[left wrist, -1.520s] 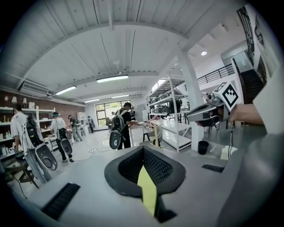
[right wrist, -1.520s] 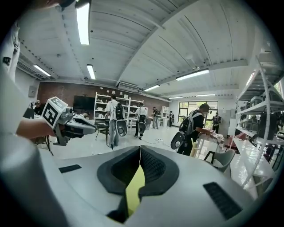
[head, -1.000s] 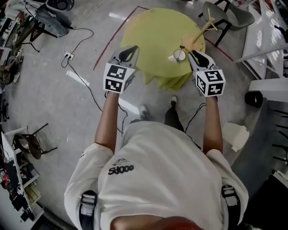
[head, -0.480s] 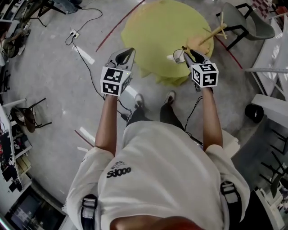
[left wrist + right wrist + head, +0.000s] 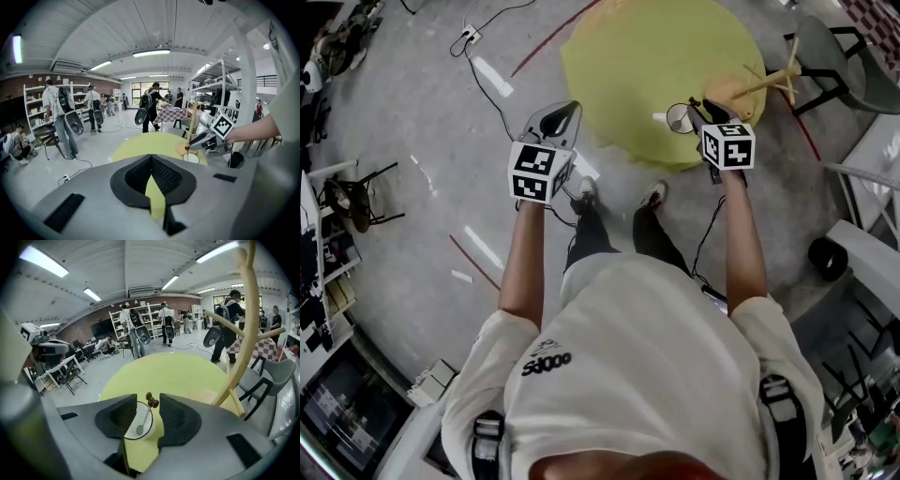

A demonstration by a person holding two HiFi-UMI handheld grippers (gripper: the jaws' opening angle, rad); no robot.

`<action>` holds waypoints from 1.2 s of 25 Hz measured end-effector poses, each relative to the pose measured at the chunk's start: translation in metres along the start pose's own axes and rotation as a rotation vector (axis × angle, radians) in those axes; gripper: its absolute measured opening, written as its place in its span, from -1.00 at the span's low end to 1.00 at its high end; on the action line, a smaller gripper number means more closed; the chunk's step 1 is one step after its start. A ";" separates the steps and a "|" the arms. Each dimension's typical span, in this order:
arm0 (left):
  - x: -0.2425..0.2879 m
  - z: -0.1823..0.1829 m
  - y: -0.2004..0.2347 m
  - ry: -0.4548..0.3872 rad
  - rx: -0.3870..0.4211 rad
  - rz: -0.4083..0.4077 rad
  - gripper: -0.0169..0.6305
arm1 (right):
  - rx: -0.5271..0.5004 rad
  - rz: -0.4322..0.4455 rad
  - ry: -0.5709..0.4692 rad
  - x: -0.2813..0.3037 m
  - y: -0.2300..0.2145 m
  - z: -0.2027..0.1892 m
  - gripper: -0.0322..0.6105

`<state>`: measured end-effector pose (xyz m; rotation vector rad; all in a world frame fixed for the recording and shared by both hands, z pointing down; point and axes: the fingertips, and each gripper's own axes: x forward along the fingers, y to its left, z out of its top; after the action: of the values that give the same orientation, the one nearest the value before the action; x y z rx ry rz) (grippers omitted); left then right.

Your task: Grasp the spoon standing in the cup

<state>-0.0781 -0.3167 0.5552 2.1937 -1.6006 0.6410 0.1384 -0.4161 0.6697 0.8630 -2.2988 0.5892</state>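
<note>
**Item: spoon (image 5: 144, 418).** It stands bowl-down in the cup (image 5: 134, 416), at the lower centre of the right gripper view. Its knobbed handle top leans toward the right-hand pad.

**Location.** The cup sits on the yellow worktop (image 5: 173, 371). In the head view we find it at the upper right of centre, near the cloth's edge.

**Right claw (image 5: 147, 404).** It is released, with its jaws opening. The handle top rises between the pads, and neither pad presses on it.

**Left claw (image 5: 151, 159).** It is clenched on nothing and held off the worktop's left edge, well apart from the cup.

**Step.** We judge this to be the final line-up, with the grasp itself not yet made.

**Next move.** We judge that the slim handle must be centred between the pads and the claw then closed on it. The move must avoid nudging the cup's rim.
</note>
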 end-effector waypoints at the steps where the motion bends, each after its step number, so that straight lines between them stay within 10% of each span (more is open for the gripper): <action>1: 0.000 -0.003 0.000 0.005 -0.008 0.005 -0.86 | -0.003 0.004 0.009 0.005 0.000 -0.003 -0.37; 16: 0.000 -0.005 0.006 0.019 0.014 -0.022 -0.86 | -0.030 -0.011 0.024 0.017 0.005 -0.006 -0.71; 30: -0.021 0.072 0.024 -0.163 0.102 -0.104 -0.86 | -0.099 -0.185 -0.264 -0.095 0.039 0.100 -0.71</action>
<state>-0.0949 -0.3454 0.4837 2.4424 -1.5490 0.5367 0.1303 -0.4070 0.5272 1.1471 -2.4204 0.2920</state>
